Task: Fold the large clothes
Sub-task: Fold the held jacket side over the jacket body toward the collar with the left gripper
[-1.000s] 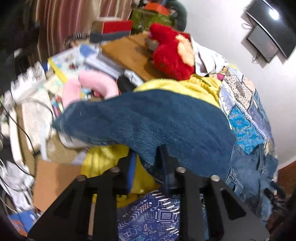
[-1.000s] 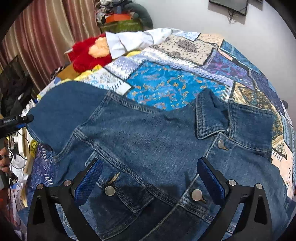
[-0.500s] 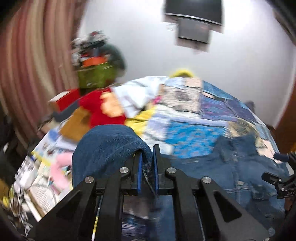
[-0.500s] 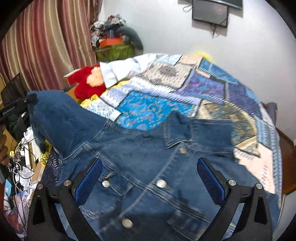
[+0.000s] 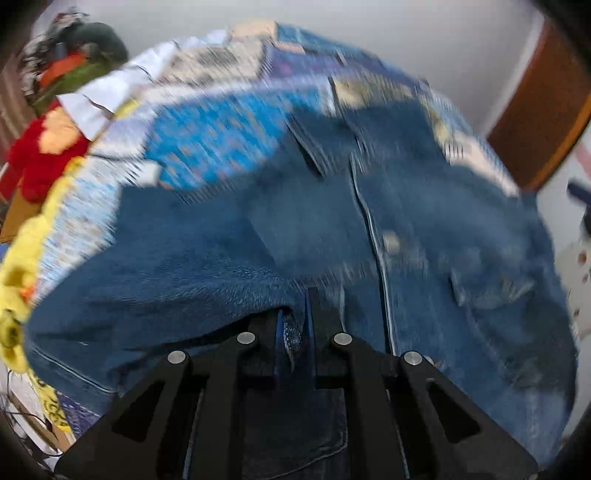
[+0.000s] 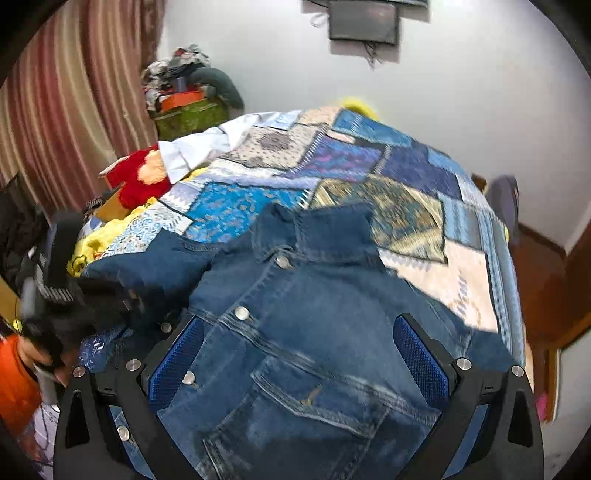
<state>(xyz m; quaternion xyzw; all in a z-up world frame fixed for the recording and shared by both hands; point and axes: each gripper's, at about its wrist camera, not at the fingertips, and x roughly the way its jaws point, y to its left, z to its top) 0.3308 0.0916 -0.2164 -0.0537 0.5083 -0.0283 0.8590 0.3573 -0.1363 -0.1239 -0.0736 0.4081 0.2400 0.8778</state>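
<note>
A blue denim jacket [image 6: 314, 325] lies front up on the patchwork bedspread [image 6: 354, 166], collar toward the far wall. My left gripper [image 5: 293, 332] is shut on the denim sleeve [image 5: 155, 280] and holds it folded over the jacket body [image 5: 443, 258]. My right gripper [image 6: 299, 354] is open above the jacket's chest, its blue pads [image 6: 421, 363] wide apart and holding nothing. The left gripper's body [image 6: 59, 254] shows blurred at the left of the right wrist view. The left wrist view is motion-blurred.
A red plush toy [image 6: 136, 177] and a white shirt [image 6: 199, 146] lie at the bed's left edge by a yellow blanket [image 6: 96, 240]. A striped curtain [image 6: 66, 103] hangs left. A wall screen [image 6: 364, 22] hangs behind. Wooden furniture [image 6: 546, 280] stands right.
My left gripper has swung the sleeve from the bed's left side up and over onto the jacket body. My right gripper has pulled back and stayed open.
</note>
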